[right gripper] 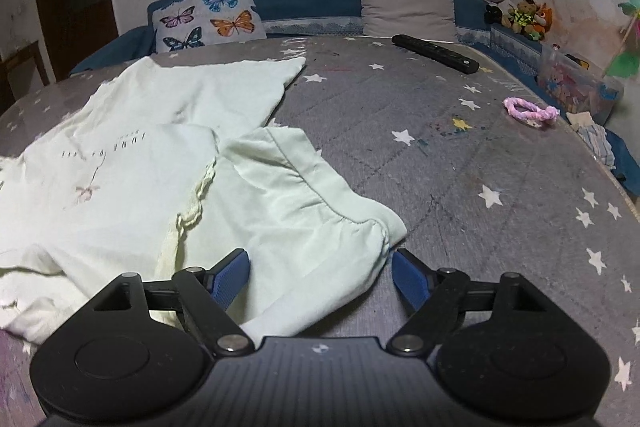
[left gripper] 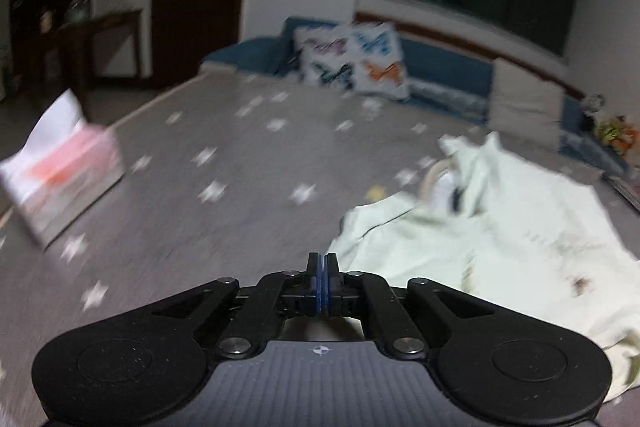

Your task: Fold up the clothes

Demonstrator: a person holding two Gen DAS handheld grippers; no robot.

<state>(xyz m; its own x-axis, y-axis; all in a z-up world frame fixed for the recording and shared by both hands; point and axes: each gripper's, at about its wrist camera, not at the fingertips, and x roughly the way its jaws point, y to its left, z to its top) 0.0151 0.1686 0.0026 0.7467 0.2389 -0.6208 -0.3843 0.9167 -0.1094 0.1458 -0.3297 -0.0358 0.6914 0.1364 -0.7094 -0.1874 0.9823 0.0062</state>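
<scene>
Lying rumpled on the grey star-print bed (right gripper: 460, 163), the pale green garment (right gripper: 168, 155) fills the nine o'clock half of the right wrist view, its body spread toward eleven o'clock and a gathered, elasticated sleeve (right gripper: 320, 215) flopped over toward four o'clock. It looks like thin, soft cotton: light, limp, likely to sag and drag wrinkles along rather than hold any shape, and not fragile. The seamed, gathered cuff edge seems the firmest place to pinch, since a double layer there should slip less than the plain cloth. The right claw (right gripper: 320, 275) is spread wide, its blue pads (right gripper: 230, 277) straddling that sleeve end, cloth lying between them but not pinched. In the blurred left wrist view the left claw (left gripper: 322, 269) has its pads pressed together with nothing visibly between them, poised over bare bed just at the garment's (left gripper: 500, 239) near edge at three o'clock. Further out lie a pink tissue box (left gripper: 64, 171) at nine o'clock in the left view, and in the right view a black remote (right gripper: 436, 53) at one o'clock, a pink braided band (right gripper: 530, 111) at two o'clock, and a butterfly pillow (right gripper: 208, 17) at eleven o'clock.
</scene>
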